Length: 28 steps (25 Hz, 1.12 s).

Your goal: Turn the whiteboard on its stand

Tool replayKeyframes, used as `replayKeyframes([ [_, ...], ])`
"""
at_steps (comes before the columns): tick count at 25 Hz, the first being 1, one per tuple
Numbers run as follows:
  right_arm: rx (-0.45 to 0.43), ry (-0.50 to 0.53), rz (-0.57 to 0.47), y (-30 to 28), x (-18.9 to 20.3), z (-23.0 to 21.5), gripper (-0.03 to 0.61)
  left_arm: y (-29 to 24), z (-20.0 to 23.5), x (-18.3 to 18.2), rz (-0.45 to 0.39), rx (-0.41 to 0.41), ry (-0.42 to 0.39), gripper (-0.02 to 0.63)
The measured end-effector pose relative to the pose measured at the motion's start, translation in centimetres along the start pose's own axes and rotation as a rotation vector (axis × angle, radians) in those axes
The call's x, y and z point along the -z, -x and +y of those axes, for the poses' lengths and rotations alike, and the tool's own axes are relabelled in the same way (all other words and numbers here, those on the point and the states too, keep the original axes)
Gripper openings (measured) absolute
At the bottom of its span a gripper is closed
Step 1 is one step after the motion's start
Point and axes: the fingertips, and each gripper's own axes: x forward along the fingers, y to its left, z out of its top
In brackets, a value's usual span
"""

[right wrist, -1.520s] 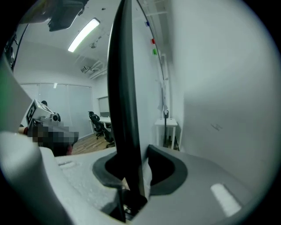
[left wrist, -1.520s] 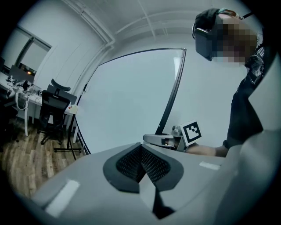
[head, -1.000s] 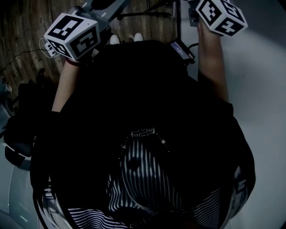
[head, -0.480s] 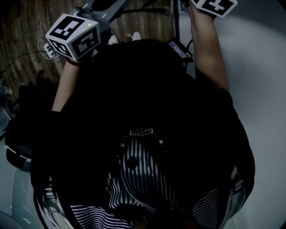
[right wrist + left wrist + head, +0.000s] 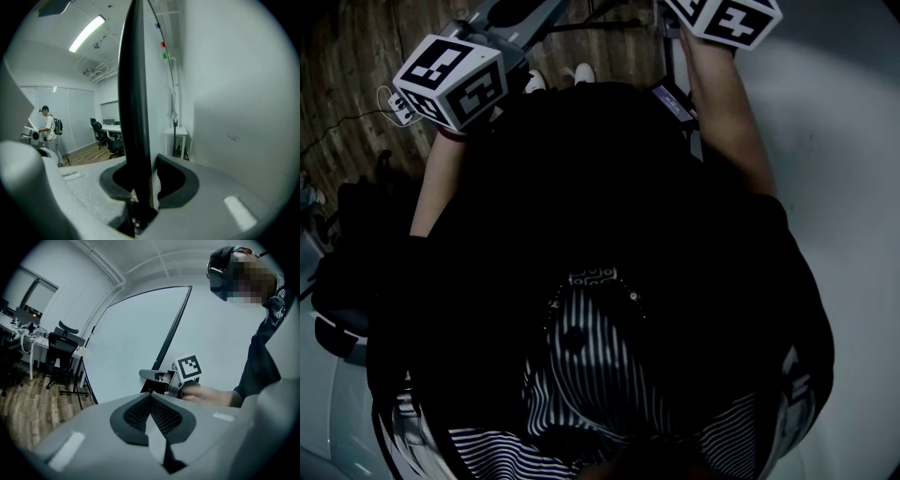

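The whiteboard (image 5: 126, 343) stands upright, a big pale panel in a thin black frame (image 5: 174, 326). In the right gripper view that frame (image 5: 135, 84) runs straight up between the jaws. My right gripper (image 5: 143, 161) has its jaws opening: the left pad lies against the frame and a thin pale gap shows at the right pad (image 5: 171, 180). The left gripper view shows the right gripper (image 5: 146, 375) reaching to the frame's edge, its marker cube (image 5: 188, 367) over a hand. My left gripper (image 5: 151, 395) is shut, empty, and apart from the board. Its marker cube (image 5: 450, 77) shows at the upper left of the head view.
Desks and black office chairs (image 5: 61, 345) stand at the far left on a wooden floor (image 5: 28, 404). A thin black stand (image 5: 77, 380) is beside the board. Another person with a backpack (image 5: 49, 129) stands far off, near more chairs (image 5: 101, 129) and a small white table (image 5: 176, 136).
In the head view the right gripper's marker cube has moved left and further toward the top edge. The left gripper's cube has hardly moved.
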Motion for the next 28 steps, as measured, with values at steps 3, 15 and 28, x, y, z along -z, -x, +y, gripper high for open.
replayKeyframes([
  [3,-0.021,0.014,-0.004,0.3,0.0,2.4,0.12,0.0,-0.3,-0.8,-0.011,0.007,-0.005,0.002],
  [15,-0.029,0.018,0.012,1.8,1.9,6.0,0.13,1.6,0.4,0.3,-0.02,-0.038,-0.028,0.002],
  [28,-0.289,-0.071,0.026,8.5,3.1,7.0,0.152,2.3,0.2,-1.0,-0.037,-0.011,-0.076,0.002],
])
